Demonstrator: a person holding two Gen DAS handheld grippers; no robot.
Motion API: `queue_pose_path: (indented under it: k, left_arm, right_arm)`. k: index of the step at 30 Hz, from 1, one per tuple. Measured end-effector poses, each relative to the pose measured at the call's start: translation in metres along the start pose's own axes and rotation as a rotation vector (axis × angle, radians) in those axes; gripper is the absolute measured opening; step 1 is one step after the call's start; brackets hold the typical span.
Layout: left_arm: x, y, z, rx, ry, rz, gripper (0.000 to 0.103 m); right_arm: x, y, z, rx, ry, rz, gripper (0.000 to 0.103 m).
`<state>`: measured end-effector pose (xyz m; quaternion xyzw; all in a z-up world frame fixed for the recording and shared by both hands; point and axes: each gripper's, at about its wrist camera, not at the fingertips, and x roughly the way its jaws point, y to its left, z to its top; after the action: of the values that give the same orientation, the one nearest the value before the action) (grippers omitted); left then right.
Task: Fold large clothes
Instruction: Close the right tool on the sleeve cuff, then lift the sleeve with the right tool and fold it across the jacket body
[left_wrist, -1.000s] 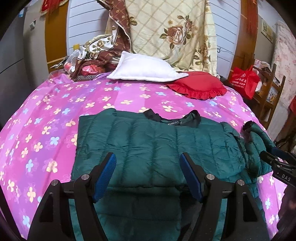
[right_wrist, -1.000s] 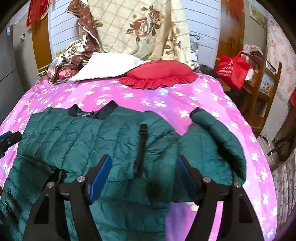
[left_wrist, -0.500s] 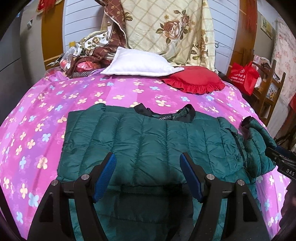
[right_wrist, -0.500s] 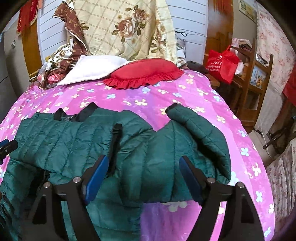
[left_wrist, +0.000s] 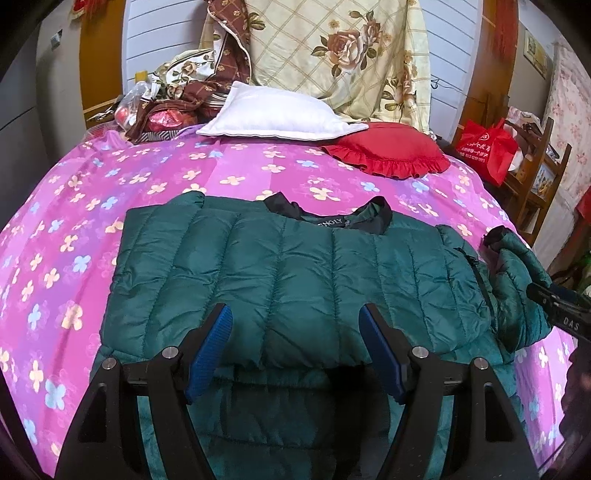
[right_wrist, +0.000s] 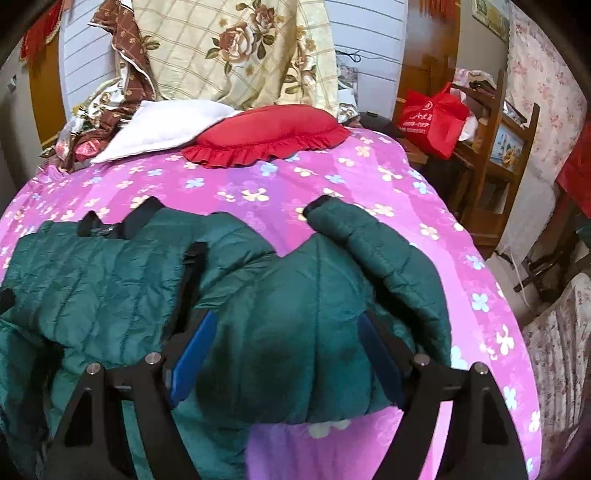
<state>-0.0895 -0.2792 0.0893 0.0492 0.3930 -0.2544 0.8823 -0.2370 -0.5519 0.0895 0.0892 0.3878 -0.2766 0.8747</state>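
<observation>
The green puffer jacket (left_wrist: 295, 280) lies on the pink flowered bed (left_wrist: 74, 206), collar toward the far pillows. Its left side already looks folded in, giving a straight left edge, so the step in hand is judged to be folding the right sleeve across the body.

On the left, the left hand-held gripper (left_wrist: 295, 343) hovers over the jacket's near middle with its blue pads (left_wrist: 208, 350) spread wide and nothing between them; the folded body lies just beyond and below the fingertips. Whether they touch the fabric cannot be told.

Further right, the right sleeve (right_wrist: 369, 254) sticks out from the body, bunched and humped, its dark cuff pointing toward the far side of the bed. The right hand-held gripper (right_wrist: 288, 350) sits at the near edge of this hump, fingers parted, with the quilted fabric bulging between them. The pads are partly hidden by cloth, and they do not look pressed together on it.

The next move likely calls for the right hand-held gripper to pinch the sleeve and carry it leftward over the body, while the left one steadies the jacket.

At the far end of the bed lie a white pillow (left_wrist: 280, 118) and a red cushion (left_wrist: 388, 149).
</observation>
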Motion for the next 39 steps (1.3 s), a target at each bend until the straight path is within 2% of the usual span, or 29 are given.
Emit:
queue_pose_path:
  k: [4,10,14,19,21,22,24,25,27,28,31,34,39]
  left_arm:
    - [-0.001,0.006,0.002,-0.008,-0.007,0.005,0.054]
    - [-0.001,0.018,0.003,-0.024,-0.008,0.016,0.054]
    - [0.001,0.025,0.002,-0.039,-0.004,0.016,0.054]
    - [0.006,0.029,-0.001,-0.035,0.013,0.021,0.054]
    - [0.007,0.03,-0.002,-0.032,0.019,0.024,0.054]
    - [0.008,0.031,-0.003,-0.033,0.021,0.025,0.054]
    - [0.008,0.033,-0.005,-0.039,0.024,0.025,0.054]
    - [0.007,0.034,-0.006,-0.044,0.025,0.022,0.054]
    - [0.006,0.036,-0.007,-0.051,0.026,0.021,0.054]
    - [0.006,0.037,-0.007,-0.054,0.028,0.021,0.054]
    - [0.001,0.04,-0.008,-0.067,0.021,0.015,0.054]
    - [-0.005,0.042,-0.006,-0.074,0.011,0.019,0.054]
    - [-0.015,0.049,-0.004,-0.092,-0.003,0.03,0.054]
  right_arm:
    - [0.008,-0.006,0.006,-0.004,0.007,-0.024,0.082]
    - [0.015,-0.024,0.027,0.027,-0.029,-0.047,0.083]
    - [0.023,-0.04,0.046,0.04,-0.045,-0.047,0.092]
    - [0.057,-0.043,0.062,-0.025,0.019,-0.059,0.092]
    - [0.075,-0.04,0.064,-0.064,0.053,-0.104,0.092]
    - [0.08,-0.039,0.064,-0.067,0.06,-0.119,0.089]
    - [0.089,-0.044,0.064,-0.036,0.085,-0.083,0.064]
    - [0.09,-0.048,0.064,-0.005,0.095,-0.043,0.047]
    - [0.085,-0.054,0.065,0.049,0.092,0.006,0.033]
    - [0.078,-0.057,0.065,0.064,0.079,0.019,0.02]
    - [0.056,-0.071,0.068,0.128,0.035,0.06,0.013]
    - [0.019,-0.085,0.072,0.201,-0.046,0.168,0.011]
    - [-0.032,-0.074,0.078,0.192,-0.129,0.291,0.011]
